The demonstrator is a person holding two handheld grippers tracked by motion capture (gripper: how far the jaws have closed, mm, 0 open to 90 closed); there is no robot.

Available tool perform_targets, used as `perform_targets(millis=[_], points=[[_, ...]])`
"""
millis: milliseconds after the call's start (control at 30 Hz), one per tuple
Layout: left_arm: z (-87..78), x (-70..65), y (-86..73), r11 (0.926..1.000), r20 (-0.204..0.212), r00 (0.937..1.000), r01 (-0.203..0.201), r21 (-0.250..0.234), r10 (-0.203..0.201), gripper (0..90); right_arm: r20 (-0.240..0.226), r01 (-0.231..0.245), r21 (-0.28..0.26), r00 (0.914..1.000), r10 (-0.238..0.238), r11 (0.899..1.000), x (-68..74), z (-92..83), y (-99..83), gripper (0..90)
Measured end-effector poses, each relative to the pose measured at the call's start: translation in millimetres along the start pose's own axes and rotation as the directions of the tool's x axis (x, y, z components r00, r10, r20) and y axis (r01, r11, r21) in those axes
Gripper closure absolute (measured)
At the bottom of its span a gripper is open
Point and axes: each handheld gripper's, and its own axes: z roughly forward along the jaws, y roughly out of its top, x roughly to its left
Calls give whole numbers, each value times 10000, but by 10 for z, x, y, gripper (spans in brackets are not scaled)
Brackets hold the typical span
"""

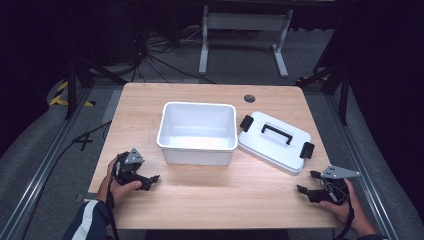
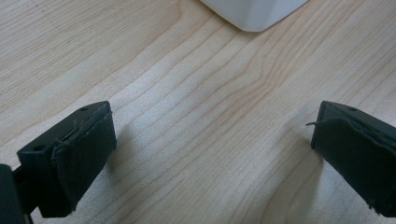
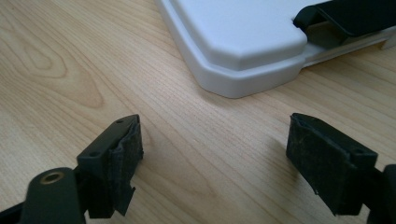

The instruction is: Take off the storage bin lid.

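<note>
White storage bin point(image 1: 198, 131) sits open at mid-table, its latch-handled lid point(image 1: 275, 141) lying just beside it, as the left gripper point(image 1: 149, 181) and right gripper point(image 1: 306, 184) rest empty, jaws apart, suggesting lidding has yet to begin.

The bin point(image 1: 197, 132) sits mid-table point(image 1: 215, 200), its lid point(image 1: 275, 141) just right.
</note>
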Motion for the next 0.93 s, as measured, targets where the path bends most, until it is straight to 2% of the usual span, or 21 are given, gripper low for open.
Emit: perform_targets(millis=[800, 900, 933], points=[[-7, -4, -3, 10000, -123, 9999, 28, 30, -28, 2, 26, -13, -4, 10000, 13, 10000, 2, 2, 1, 185], [-11, -27, -13, 9995, -217, 9993, 320, 30, -319, 2, 51, -40, 1, 10000, 40, 10000, 4, 2, 1, 184], [-12, -15, -10, 9999, -276, 9995, 129, 1, -129, 2, 57, -39, 1, 10000, 39, 10000, 5, 3, 1, 184]])
